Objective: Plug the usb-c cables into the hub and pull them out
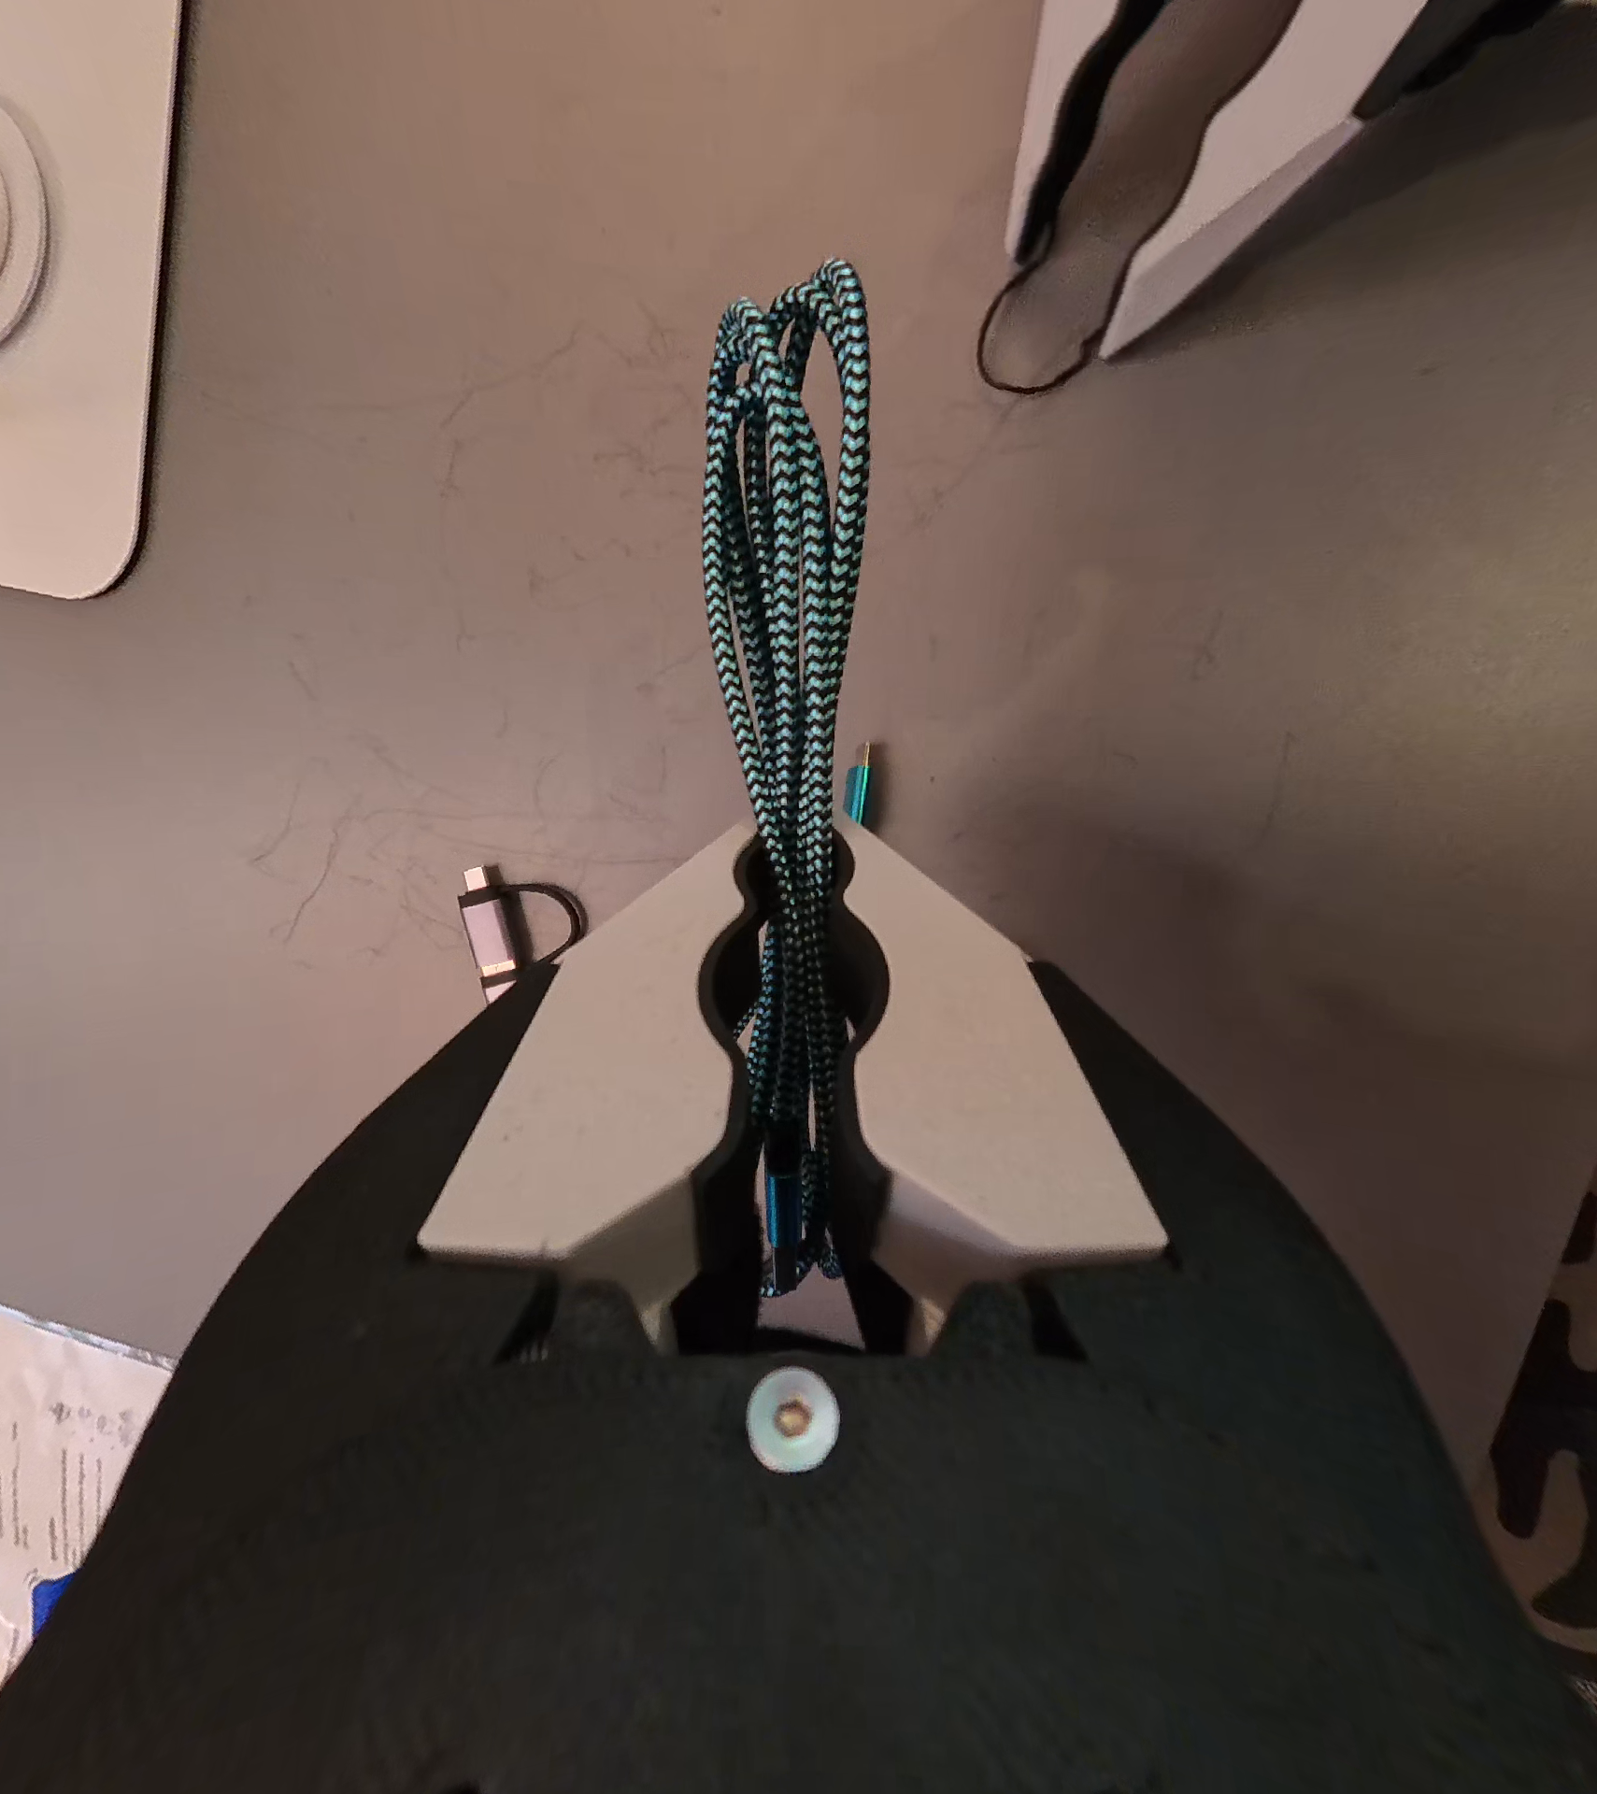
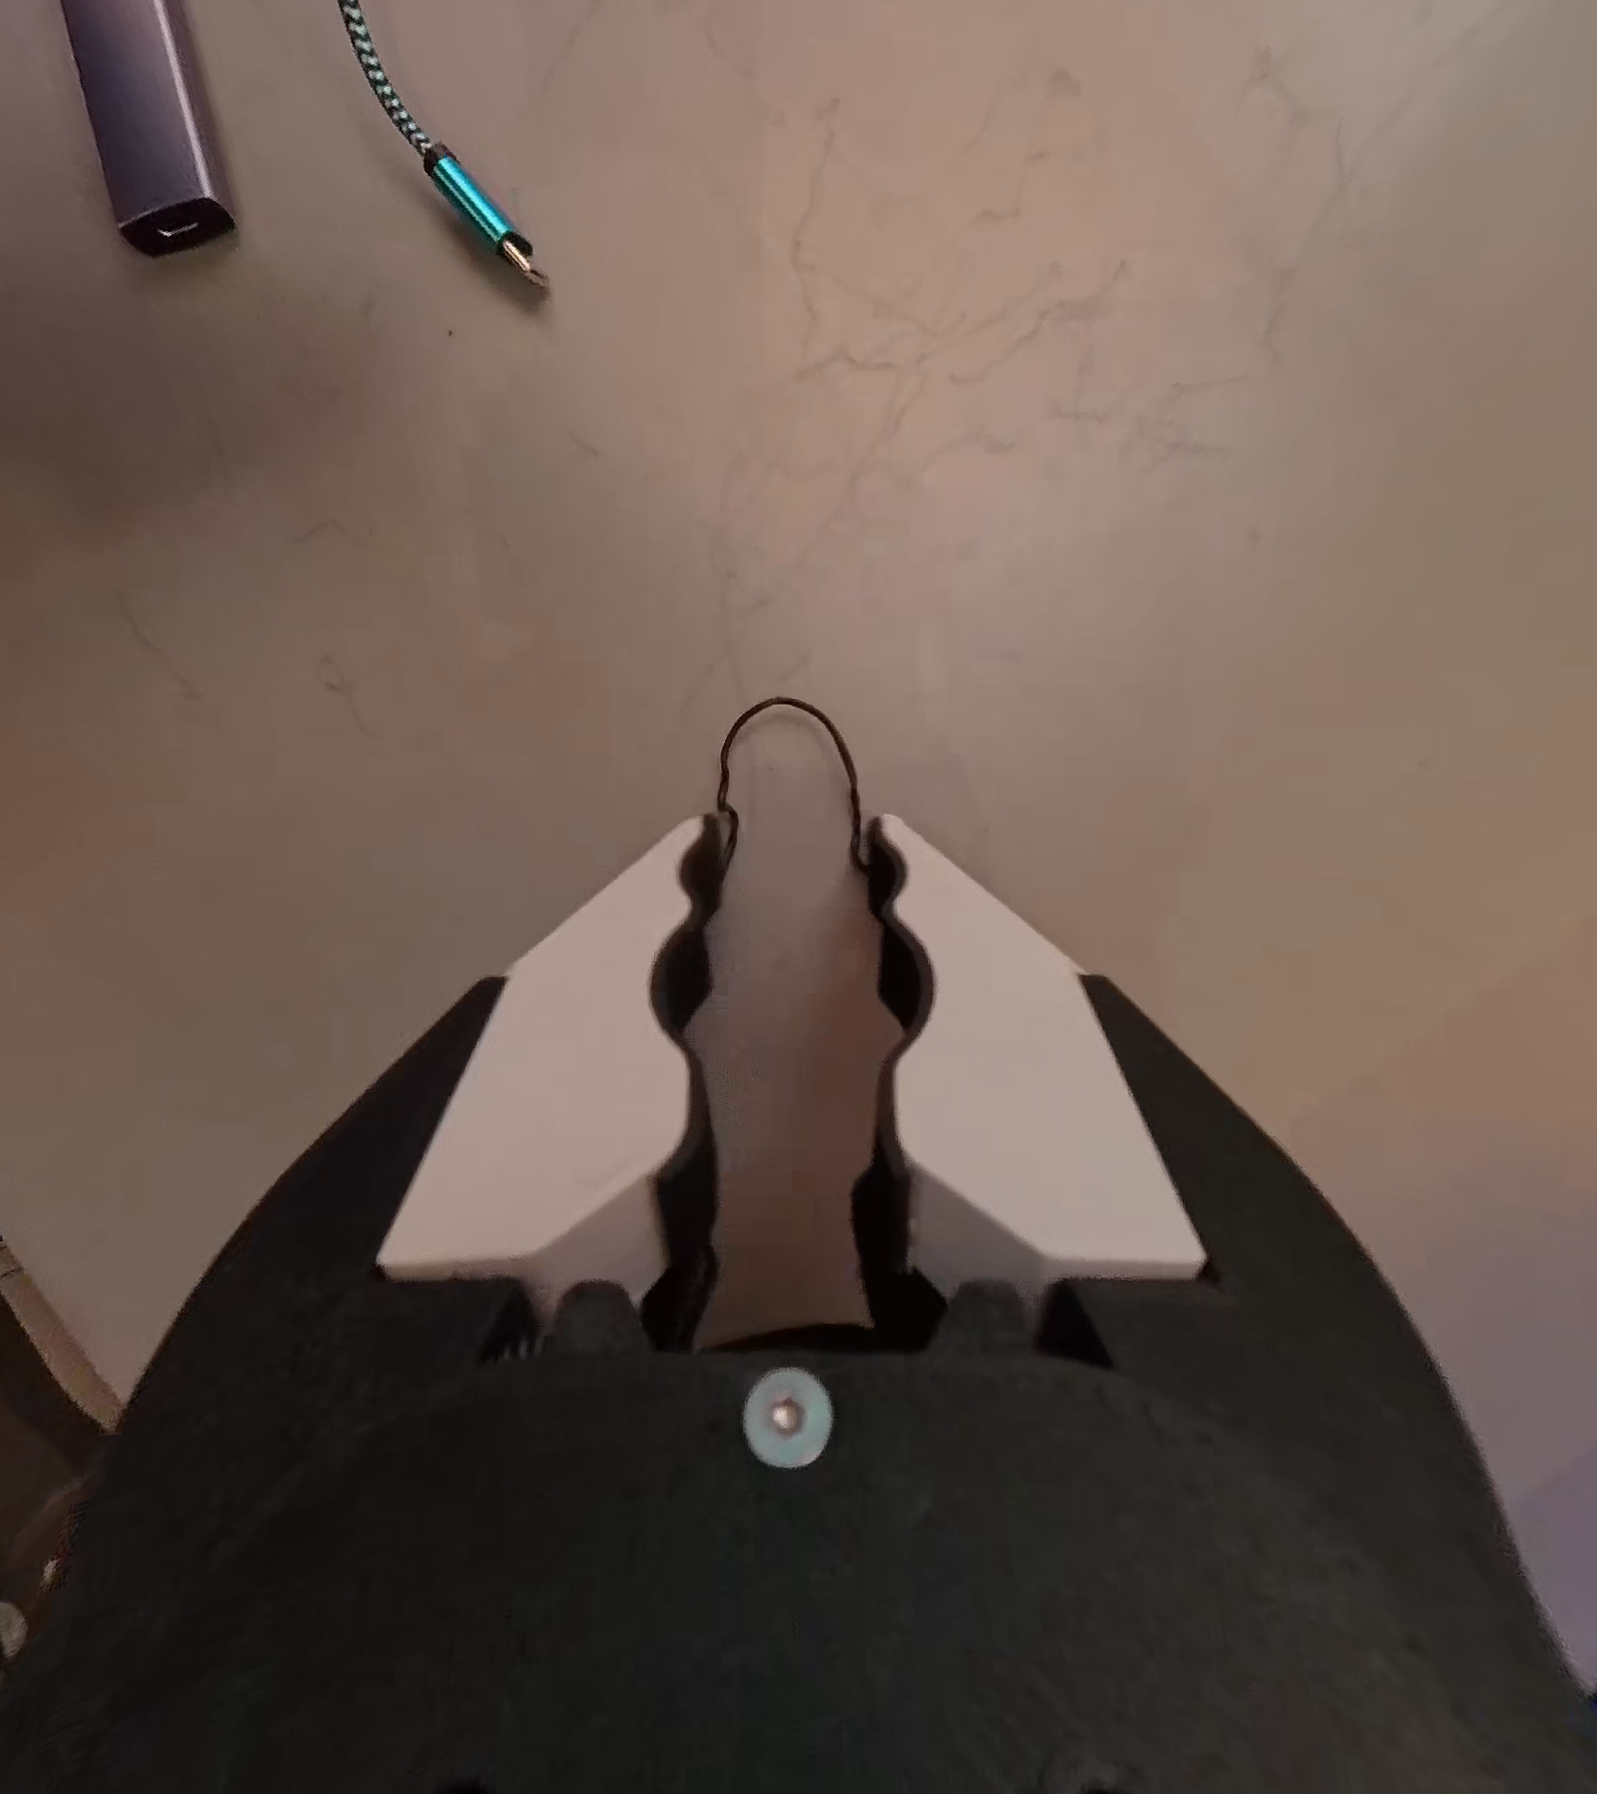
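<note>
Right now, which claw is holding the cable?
The left claw, shut on the bundled teal braided cable. The right claw is open and empty.

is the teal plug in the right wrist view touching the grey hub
Apart. The right wrist view shows bare tabletop between the teal plug and the grey hub; the plug's metal tip points away from the hub's end port.

Before us, a grey-brown worktop [image 2: 1066, 485] veined with faint scratches carries a grey hub [image 2: 155, 126], a teal-tipped braided cable end [image 2: 483, 218] just beside it, a small grey adapter [image 1: 488, 932] and a pale mat [image 1: 27, 291] at one corner.
</note>
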The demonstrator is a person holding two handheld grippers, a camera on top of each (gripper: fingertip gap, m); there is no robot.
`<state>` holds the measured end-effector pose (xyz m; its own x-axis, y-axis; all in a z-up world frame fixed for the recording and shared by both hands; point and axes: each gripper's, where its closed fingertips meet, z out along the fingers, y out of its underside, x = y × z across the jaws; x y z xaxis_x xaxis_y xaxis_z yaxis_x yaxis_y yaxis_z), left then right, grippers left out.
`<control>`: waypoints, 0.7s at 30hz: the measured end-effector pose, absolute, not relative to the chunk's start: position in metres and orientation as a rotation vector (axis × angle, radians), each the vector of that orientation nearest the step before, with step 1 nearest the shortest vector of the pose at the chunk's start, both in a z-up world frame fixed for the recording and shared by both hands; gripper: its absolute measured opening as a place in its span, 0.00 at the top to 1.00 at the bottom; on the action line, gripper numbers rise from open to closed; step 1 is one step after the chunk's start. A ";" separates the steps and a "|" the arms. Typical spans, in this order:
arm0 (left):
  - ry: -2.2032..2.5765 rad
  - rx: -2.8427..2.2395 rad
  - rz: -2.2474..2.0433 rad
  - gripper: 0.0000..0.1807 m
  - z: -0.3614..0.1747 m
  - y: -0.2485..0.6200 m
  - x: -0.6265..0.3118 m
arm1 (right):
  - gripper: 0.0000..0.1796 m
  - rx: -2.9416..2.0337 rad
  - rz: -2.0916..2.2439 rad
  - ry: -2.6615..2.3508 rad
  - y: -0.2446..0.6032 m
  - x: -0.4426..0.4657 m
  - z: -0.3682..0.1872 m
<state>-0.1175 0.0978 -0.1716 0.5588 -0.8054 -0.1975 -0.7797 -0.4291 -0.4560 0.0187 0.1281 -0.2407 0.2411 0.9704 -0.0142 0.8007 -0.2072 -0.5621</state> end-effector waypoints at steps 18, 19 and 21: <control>1.282 -2.292 -0.060 0.98 -0.172 0.099 -0.115 | 1.00 -2.040 0.495 -1.749 0.141 0.030 -0.242; 1.285 -2.293 -0.060 0.98 -0.172 0.099 -0.114 | 1.00 -2.035 0.493 -1.746 0.142 0.029 -0.242; 1.287 -2.292 -0.057 0.98 -0.173 0.099 -0.114 | 1.00 -2.018 0.497 -1.743 0.143 0.028 -0.242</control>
